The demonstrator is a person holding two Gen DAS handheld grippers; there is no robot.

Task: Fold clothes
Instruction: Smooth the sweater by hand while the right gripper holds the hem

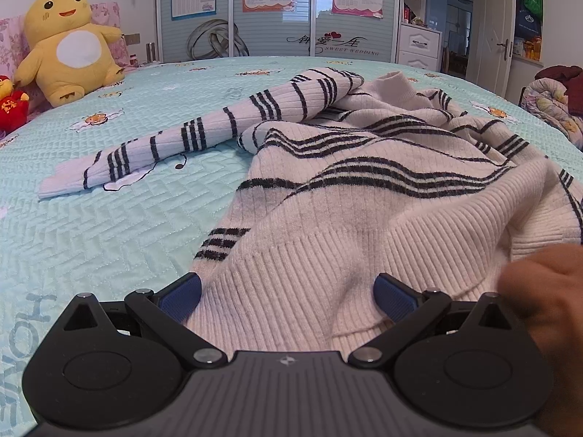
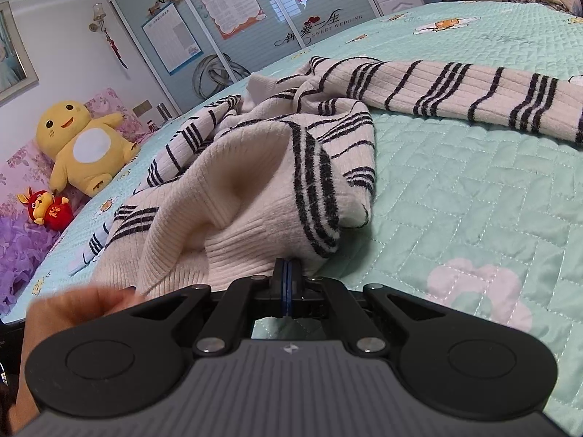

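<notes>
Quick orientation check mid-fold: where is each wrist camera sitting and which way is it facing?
Left wrist: low over the bed, looking along the open left gripper across the striped sweater to the wardrobe; a hand shows at right.
Right wrist: at the bed's near edge, tilted, facing the right gripper shut on the sweater hem; a hand shows at left.
Shared: sweater, bed, yellow plush, wardrobe.

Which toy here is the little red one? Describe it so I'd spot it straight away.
Start at the big yellow plush sitting at the head of the mint-green bed. Just below it, by purple frills, sits the small red plush: far smaller, and the only red toy.
</notes>
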